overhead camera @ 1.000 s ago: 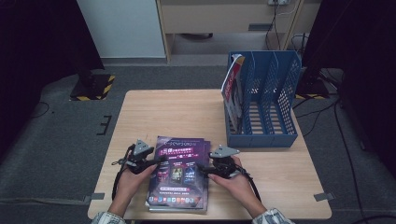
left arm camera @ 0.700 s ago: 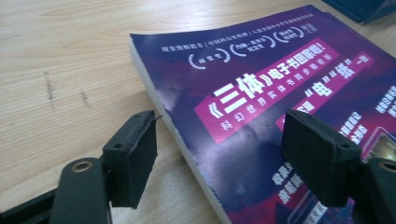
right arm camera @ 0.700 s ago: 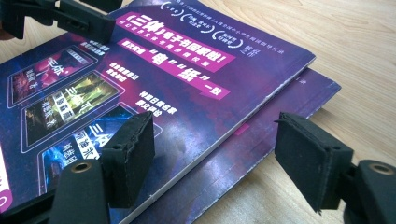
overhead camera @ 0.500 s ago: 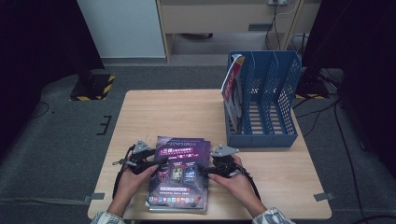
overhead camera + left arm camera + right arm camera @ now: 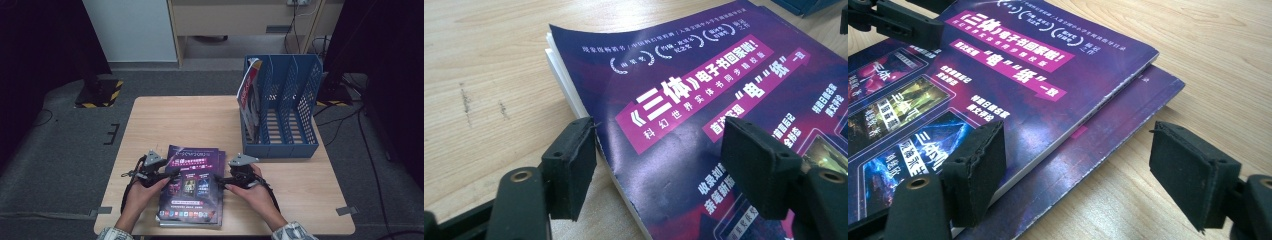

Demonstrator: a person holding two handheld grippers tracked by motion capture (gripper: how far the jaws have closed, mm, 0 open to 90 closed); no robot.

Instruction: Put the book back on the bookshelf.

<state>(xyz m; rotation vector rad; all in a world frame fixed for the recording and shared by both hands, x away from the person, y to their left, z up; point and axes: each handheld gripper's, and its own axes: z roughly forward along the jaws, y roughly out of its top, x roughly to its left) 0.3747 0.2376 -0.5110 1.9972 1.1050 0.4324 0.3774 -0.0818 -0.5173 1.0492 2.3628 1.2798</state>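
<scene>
1. The left hand-held gripper (image 5: 167, 176) is released, and its jaws have just been opening and then easing in a little. They straddle the left edge of the top magazine (image 5: 734, 100), one pad over the bench (image 5: 175, 120), the other above the cover, neither pressing.
2. The right hand-held gripper (image 5: 222, 181) is likewise released, its jaws having just been opening. They bracket the right edges of the stack, one pad over the top cover, the other over bare wood.
3. The top magazine lies flat at 6 o'clock on the bench, skewed on the lower magazine (image 5: 1108, 150), whose edge shows beyond it.
4. Judgement: approaching from 9 and 3 o'clock together suits squaring the stack or lifting one copy by both edges.
5. The blue file rack (image 5: 285, 112) stands at 2 o'clock, one magazine (image 5: 248, 97) already upright in its left slot, the likely destination.
</scene>
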